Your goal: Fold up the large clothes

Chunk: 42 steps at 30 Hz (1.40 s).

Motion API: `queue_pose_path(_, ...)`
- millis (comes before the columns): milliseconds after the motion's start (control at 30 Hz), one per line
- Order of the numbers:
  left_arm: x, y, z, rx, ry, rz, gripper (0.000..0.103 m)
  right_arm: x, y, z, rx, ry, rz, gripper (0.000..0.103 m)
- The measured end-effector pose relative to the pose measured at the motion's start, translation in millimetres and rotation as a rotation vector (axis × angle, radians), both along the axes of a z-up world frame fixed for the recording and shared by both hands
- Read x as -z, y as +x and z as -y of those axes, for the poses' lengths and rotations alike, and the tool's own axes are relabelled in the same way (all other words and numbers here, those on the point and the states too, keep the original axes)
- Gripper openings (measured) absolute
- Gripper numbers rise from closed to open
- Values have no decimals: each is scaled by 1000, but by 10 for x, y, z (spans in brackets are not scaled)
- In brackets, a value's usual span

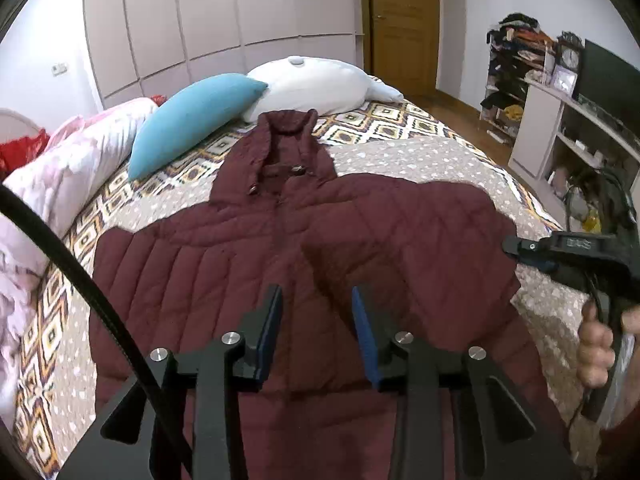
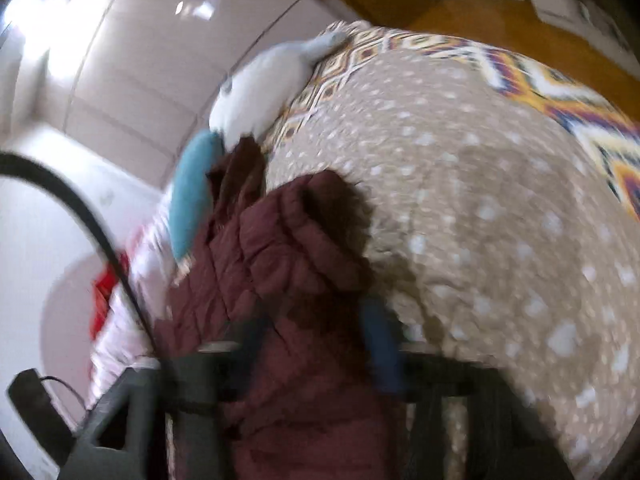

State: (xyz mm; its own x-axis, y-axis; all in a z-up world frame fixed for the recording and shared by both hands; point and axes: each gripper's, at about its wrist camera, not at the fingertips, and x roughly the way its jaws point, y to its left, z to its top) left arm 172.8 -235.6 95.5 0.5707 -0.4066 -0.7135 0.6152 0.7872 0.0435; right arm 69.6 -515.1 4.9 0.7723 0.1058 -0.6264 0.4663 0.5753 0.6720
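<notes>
A dark red quilted puffer jacket [image 1: 304, 248] lies spread across the middle of my bed [image 1: 420, 152], collar toward the pillows at the head edge. My left claw [image 1: 316, 332] hovers above it, parted and empty. My right claw [image 2: 316, 340] pinches a bunched jacket fold.

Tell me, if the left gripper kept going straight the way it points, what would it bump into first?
Most likely the maroon puffer jacket spread on the bed. The left gripper is open, holds nothing and tilts down at the jacket's middle; depth is hard to judge.
</notes>
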Motion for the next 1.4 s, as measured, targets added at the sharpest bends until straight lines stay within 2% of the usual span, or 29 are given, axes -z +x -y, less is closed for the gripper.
queue_pose_path(100,-12,6,-277,-35,-50,-20,44,-243,74,-171,-42,-84,20,9)
queue_pose_path(167,-14,29,-461,-65,-75,-34,45,-646,117,-549,-123,-167,83,9)
queue_pose_path(200,-12,41,-616,-94,-90,-36,45,-646,117,-549,-123,-167,83,9)
queue_pose_path(267,-16,50,-852,-136,-106,-36,47,-866,184,-898,-214,-199,126,9)
queue_pose_path(300,-16,71,-1014,-164,-123,-43,50,-1012,294,-1287,-320,-210,165,9)
queue_pose_path(333,-19,89,-1145,-185,-140,-53,52,-1012,294,-1287,-320,-210,165,9)
queue_pose_path(400,-22,151,-1487,-245,-184,-78,58,-1040,475,-1741,-440,-203,179,9)
queue_pose_path(500,-15,206,-1943,-324,-211,-83,64,-870,747,-2284,-587,-200,132,18)
queue_pose_path(533,-10,217,-2055,-343,-212,-81,64,-763,829,-2443,-616,-197,99,23)
queue_pose_path(633,38,237,-2377,-378,-230,-97,68,-559,901,-2662,-624,-185,55,24)
queue_pose_path(667,57,250,-2408,-381,-235,-107,70,-547,892,-2644,-615,-187,59,26)
queue_pose_path(733,145,280,-2455,-379,-249,-148,70,-589,825,-2591,-581,-193,78,42)
queue_pose_path(800,242,337,-2426,-375,-250,-178,70,-651,671,-2455,-531,-207,89,47)
queue_pose_path(900,442,394,-2319,-367,-217,-212,70,-740,466,-2282,-479,-242,64,47)
queue_pose_path(1000,650,460,-2161,-356,-167,-244,70,-648,130,-1964,-398,-255,11,47)
queue_pose_path(1100,867,497,-1949,-319,-114,-281,69,-611,-7,-1829,-367,-252,0,47)
queue_pose_path(1133,927,500,-1862,-289,-96,-297,65,-582,-96,-1737,-342,-252,-7,47)
queue_pose_path(1167,966,499,-1777,-263,-69,-307,39,-541,-224,-1601,-309,-248,-18,47)
queue_pose_path(1200,980,496,-1725,-270,-23,-300,21,-541,-224,-1601,-309,-248,-18,47)
queue_pose_path(1233,950,479,-1689,-277,2,-279,20,-504,-291,-1486,-277,-253,-37,47)
queue_pose_path(1400,343,465,-1709,-266,-41,-123,18,-525,-352,-1315,-245,-280,-49,47)
